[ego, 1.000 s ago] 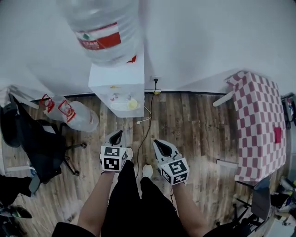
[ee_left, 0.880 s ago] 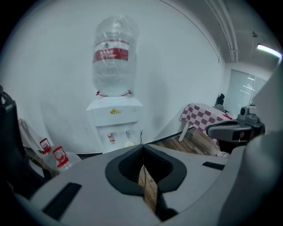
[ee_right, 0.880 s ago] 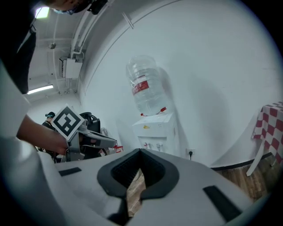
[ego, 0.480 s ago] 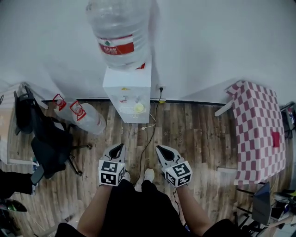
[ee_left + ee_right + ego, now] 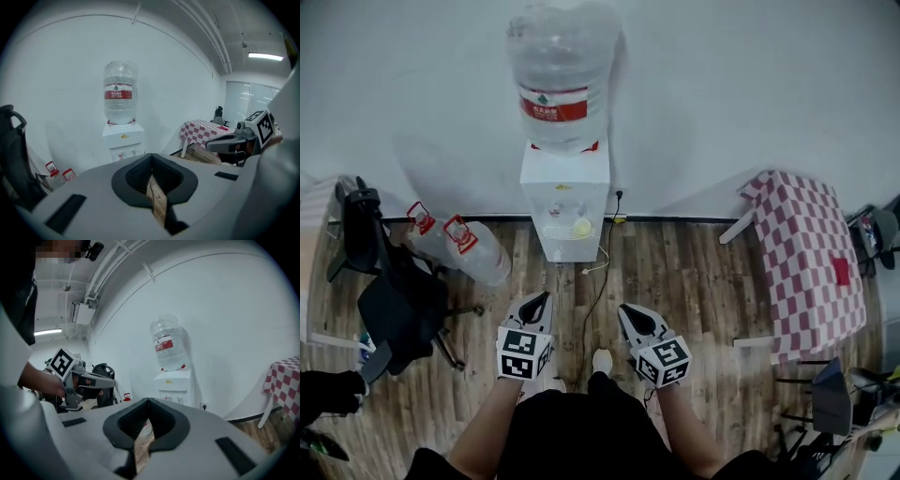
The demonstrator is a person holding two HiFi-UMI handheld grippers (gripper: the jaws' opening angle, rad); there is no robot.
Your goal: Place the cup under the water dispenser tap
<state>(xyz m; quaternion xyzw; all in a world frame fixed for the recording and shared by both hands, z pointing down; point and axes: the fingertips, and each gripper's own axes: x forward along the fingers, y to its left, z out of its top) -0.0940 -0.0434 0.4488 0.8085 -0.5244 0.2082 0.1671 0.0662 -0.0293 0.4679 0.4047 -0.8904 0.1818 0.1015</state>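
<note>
Black office chair (image 5: 389, 300) fills the left edge of the head view on a brown wooden plank floor (image 5: 703, 272), and just right of it two clear plastic water bottles with red labels (image 5: 459, 246) lie on their sides against the white wall (image 5: 750, 84). Right of those, at upper centre, stands the white box-shaped water dispenser (image 5: 567, 183) with a large clear upturned water bottle (image 5: 562, 75) on top; the small pale yellow cup (image 5: 582, 226) sits in the dispenser's front recess, below the taps (image 5: 121, 154), well apart from both grippers. A thin black cable (image 5: 602, 277) runs from the wall socket (image 5: 617, 193) down across the floor and passes between the two grippers. At lower centre the left gripper (image 5: 542, 300) points toward the dispenser; its own view shows the two dark jaws pressed together at the tips with nothing held, only floor showing through the slit lower down. Just right of it the right gripper (image 5: 626, 312) also points toward the dispenser, and in its view the jaws likewise meet at the tips, empty. At the frame's right edge a table draped in red-and-white checked cloth (image 5: 811, 262) stands near the wall
</note>
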